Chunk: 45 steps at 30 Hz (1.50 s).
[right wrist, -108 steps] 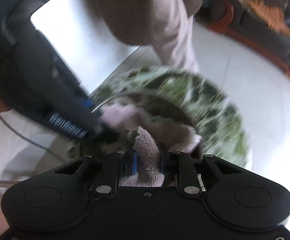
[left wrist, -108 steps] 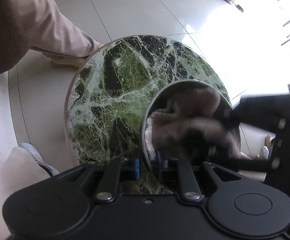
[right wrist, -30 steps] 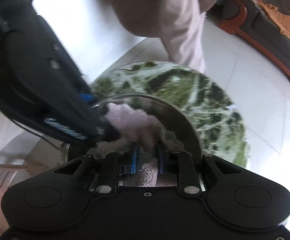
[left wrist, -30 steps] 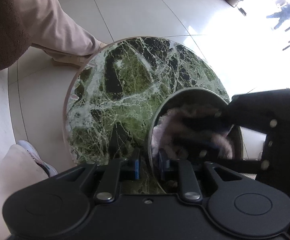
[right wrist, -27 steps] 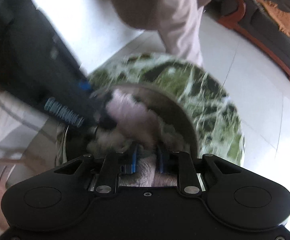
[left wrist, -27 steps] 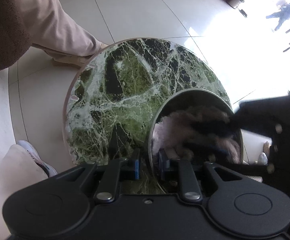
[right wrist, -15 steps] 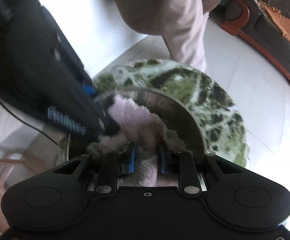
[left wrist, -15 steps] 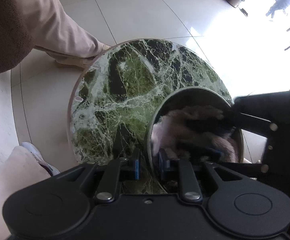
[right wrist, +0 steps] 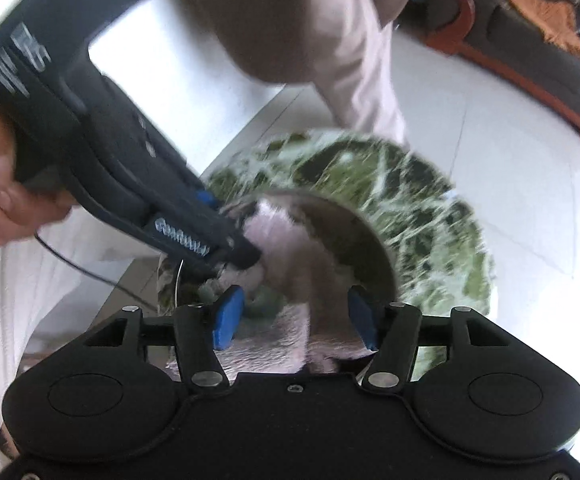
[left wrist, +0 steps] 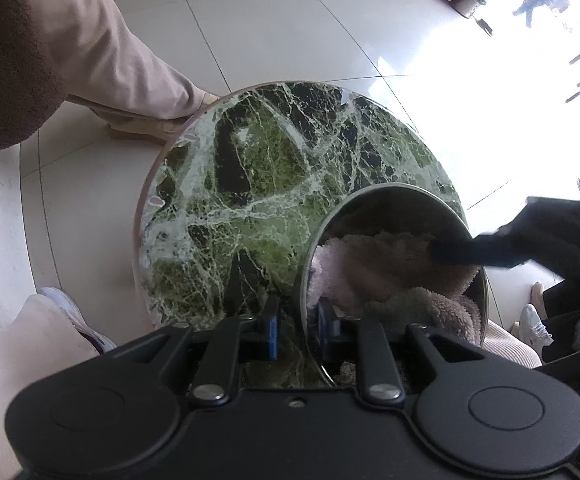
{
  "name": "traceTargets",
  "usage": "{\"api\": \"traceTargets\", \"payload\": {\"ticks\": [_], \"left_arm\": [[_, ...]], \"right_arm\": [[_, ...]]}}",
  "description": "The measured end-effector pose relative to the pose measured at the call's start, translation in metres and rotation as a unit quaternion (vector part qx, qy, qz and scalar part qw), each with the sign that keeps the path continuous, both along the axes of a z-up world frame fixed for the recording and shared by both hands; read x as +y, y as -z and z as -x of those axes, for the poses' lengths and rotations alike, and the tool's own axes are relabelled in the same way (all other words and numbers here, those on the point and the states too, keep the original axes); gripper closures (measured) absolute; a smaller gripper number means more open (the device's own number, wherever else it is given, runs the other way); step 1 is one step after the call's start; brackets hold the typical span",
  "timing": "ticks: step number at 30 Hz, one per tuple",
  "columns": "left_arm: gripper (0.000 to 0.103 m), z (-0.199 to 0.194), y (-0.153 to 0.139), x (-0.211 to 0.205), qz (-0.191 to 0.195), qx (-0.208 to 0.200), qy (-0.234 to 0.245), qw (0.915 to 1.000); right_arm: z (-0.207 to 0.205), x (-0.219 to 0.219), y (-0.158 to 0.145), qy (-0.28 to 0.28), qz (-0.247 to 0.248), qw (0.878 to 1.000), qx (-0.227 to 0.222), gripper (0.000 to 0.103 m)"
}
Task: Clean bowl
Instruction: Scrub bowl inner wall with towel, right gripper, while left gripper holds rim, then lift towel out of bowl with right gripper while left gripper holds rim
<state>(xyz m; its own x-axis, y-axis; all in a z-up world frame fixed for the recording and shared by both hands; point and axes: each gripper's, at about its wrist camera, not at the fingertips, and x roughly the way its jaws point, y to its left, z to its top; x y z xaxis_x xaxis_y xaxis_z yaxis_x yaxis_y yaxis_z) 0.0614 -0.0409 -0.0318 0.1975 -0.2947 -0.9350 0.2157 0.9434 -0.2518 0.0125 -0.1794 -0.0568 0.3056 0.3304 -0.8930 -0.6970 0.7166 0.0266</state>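
A shiny metal bowl (left wrist: 385,204) stands on a round green marble table (left wrist: 274,184), tilted toward me. My left gripper (left wrist: 298,330) is shut on the bowl's near rim. A pinkish-grey fluffy cloth (left wrist: 389,276) lies inside the bowl. In the right wrist view the bowl (right wrist: 353,232) and the cloth (right wrist: 290,264) are blurred. My right gripper (right wrist: 294,316) is open, its blue pads spread on either side of the cloth. It shows in the left wrist view as a black body (left wrist: 549,248) reaching into the bowl from the right.
The small table (right wrist: 441,216) stands on a pale tiled floor (left wrist: 274,28). A person's leg in beige trousers (left wrist: 122,64) is just beyond the table. Dark wooden furniture (right wrist: 529,36) lines the far wall. A white shoe (left wrist: 70,316) is at the left.
My right gripper has opened and let go of the cloth, which it was gripping before. The cloth now lies in the bowl. My left gripper still grips the bowl's rim.
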Motion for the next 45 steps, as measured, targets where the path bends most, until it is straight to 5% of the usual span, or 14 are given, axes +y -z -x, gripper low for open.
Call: {"api": "traceTargets", "payload": {"ticks": [3, 4, 5, 9, 19, 35, 40, 45], "left_arm": [[0.084, 0.001, -0.001, 0.0, -0.002, -0.005, 0.005, 1.0], [0.084, 0.001, -0.001, 0.0, -0.002, -0.005, 0.006, 1.0], [0.084, 0.0, -0.001, 0.0, -0.002, -0.005, 0.006, 1.0], [0.084, 0.001, -0.002, 0.001, 0.0, -0.007, 0.007, 1.0], [0.084, 0.003, -0.006, 0.003, 0.004, -0.012, 0.01, 0.9999], [0.085, -0.001, 0.005, -0.016, -0.027, -0.016, 0.023, 0.9992], [0.082, 0.0, 0.007, -0.02, -0.032, -0.021, 0.028, 0.9989], [0.082, -0.001, 0.009, -0.017, -0.026, -0.018, 0.027, 0.9991]], "right_arm": [[0.002, 0.005, 0.012, -0.005, 0.02, 1.0, 0.0, 0.045], [0.006, 0.004, 0.012, -0.003, 0.019, 1.0, 0.0, 0.052], [0.006, 0.003, 0.011, 0.001, 0.016, 1.0, 0.004, 0.072], [0.008, -0.01, 0.0, 0.029, -0.012, 0.999, 0.007, 0.096], [0.009, -0.058, -0.041, 0.137, -0.123, 0.983, -0.004, 0.096], [0.008, -0.129, -0.119, 0.243, -0.227, 0.936, -0.113, 0.096], [-0.002, -0.113, -0.101, 0.235, -0.238, 0.938, -0.094, 0.096], [-0.003, -0.071, -0.063, 0.199, -0.214, 0.955, -0.057, 0.096]]}}
